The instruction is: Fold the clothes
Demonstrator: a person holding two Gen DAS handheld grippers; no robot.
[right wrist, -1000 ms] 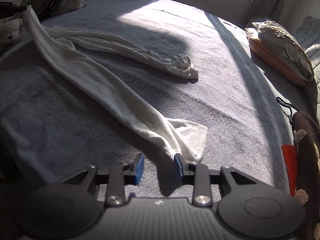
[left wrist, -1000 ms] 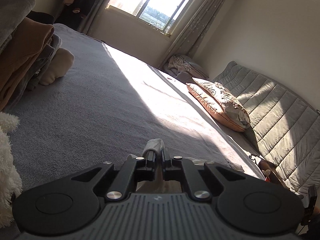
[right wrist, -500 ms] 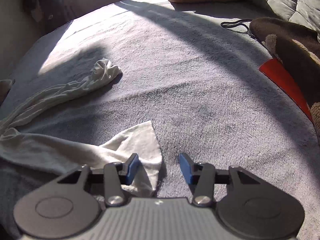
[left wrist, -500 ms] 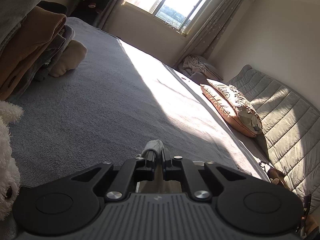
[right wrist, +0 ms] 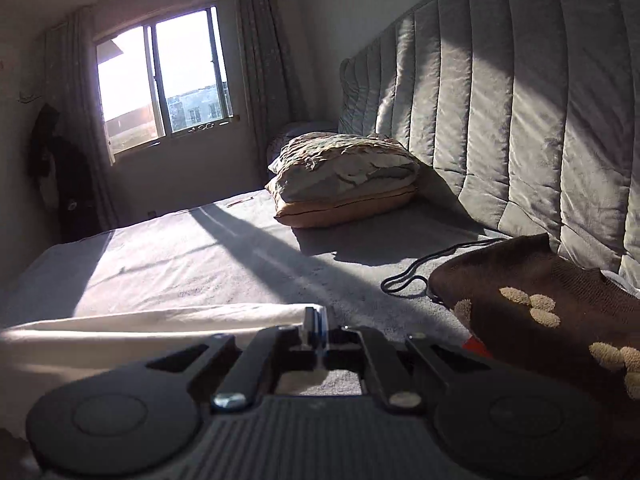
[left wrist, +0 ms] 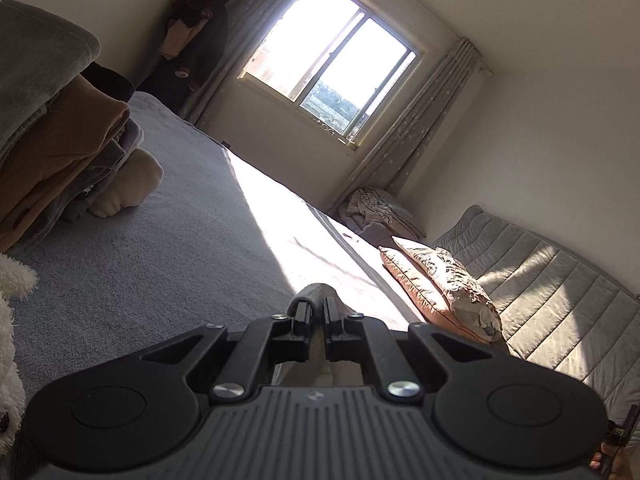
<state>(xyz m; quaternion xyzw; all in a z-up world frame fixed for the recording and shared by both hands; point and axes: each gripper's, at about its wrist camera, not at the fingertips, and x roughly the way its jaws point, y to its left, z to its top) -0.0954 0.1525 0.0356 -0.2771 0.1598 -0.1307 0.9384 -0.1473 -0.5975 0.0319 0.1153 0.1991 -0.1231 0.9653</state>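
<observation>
In the left wrist view, a pile of folded clothes (left wrist: 48,152) stands at the far left on the grey bed (left wrist: 168,248), with something white and fluffy (left wrist: 12,320) near the left edge. In the middle, the left gripper (left wrist: 316,312) has its fingers pressed close on a fold of the white garment (left wrist: 320,292), which sticks up just past the tips. To the right lie the pillows (left wrist: 440,280) against the padded headboard (left wrist: 560,300).

In the right wrist view, the white garment (right wrist: 140,332) stretches from the near left edge to the right gripper (right wrist: 316,324), whose narrow fingers pinch its edge. Further right lies a brown garment (right wrist: 540,304) with pale spots.
</observation>
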